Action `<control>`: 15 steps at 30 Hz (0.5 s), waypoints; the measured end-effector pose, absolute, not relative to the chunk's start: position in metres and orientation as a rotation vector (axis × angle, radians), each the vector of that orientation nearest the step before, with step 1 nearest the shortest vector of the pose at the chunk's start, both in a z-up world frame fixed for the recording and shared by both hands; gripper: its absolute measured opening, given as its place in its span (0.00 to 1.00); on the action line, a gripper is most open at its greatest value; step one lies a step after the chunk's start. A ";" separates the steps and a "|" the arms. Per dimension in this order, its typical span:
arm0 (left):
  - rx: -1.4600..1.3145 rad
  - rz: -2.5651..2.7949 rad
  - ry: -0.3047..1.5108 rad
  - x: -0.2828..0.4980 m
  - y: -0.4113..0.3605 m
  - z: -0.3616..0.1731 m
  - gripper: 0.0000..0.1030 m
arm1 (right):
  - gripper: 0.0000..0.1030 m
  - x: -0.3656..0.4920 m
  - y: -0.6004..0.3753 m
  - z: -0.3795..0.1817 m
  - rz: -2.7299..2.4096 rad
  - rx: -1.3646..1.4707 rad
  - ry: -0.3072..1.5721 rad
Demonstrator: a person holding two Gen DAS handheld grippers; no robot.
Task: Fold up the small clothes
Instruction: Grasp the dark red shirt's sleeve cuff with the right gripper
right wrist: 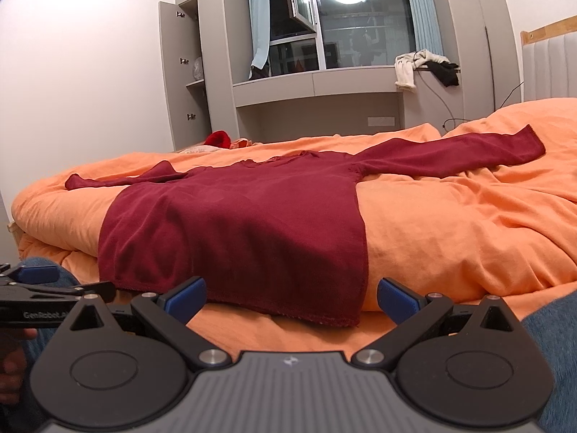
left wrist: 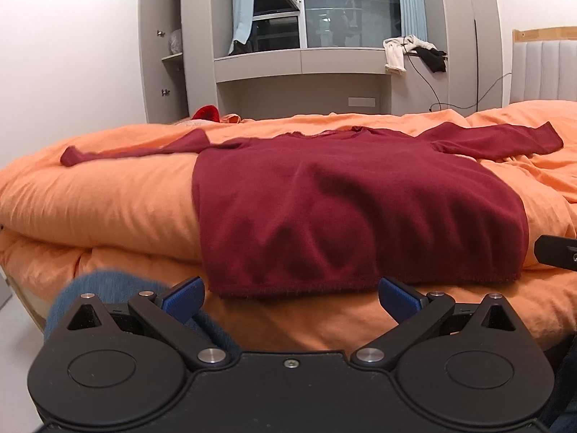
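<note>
Left wrist view: left tongs [left wrist: 291, 294] spread wide, empty, low at the near edge of the bed [left wrist: 108, 195]. Dark red sweater [left wrist: 342, 209] laid flat on the orange duvet, sleeves stretched out to both sides, hem just beyond the blue pads [left wrist: 184, 294].

Right wrist view: right tongs [right wrist: 291, 296] likewise wide and empty, near the sweater's [right wrist: 234, 223] right hem corner. Left tongs [right wrist: 36, 281] visible at far left, beside the bed [right wrist: 468, 234].
</note>
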State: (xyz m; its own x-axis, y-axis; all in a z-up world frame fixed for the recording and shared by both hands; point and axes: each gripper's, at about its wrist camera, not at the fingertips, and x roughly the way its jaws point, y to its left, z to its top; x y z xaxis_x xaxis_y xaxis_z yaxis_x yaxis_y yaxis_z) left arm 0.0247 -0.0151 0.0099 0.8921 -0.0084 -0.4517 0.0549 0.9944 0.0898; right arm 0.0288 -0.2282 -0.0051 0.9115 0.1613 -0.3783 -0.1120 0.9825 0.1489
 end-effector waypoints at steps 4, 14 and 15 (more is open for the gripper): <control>0.111 -0.039 0.406 0.052 -0.025 0.043 1.00 | 1.00 0.050 -0.243 0.016 0.184 0.136 0.369; 0.143 -0.014 0.288 0.187 -0.062 0.102 1.00 | 1.00 0.169 -0.361 0.069 -0.007 0.195 0.289; 0.151 -0.025 0.285 0.204 -0.069 0.104 1.00 | 1.00 0.183 -0.379 0.070 -0.033 0.210 0.294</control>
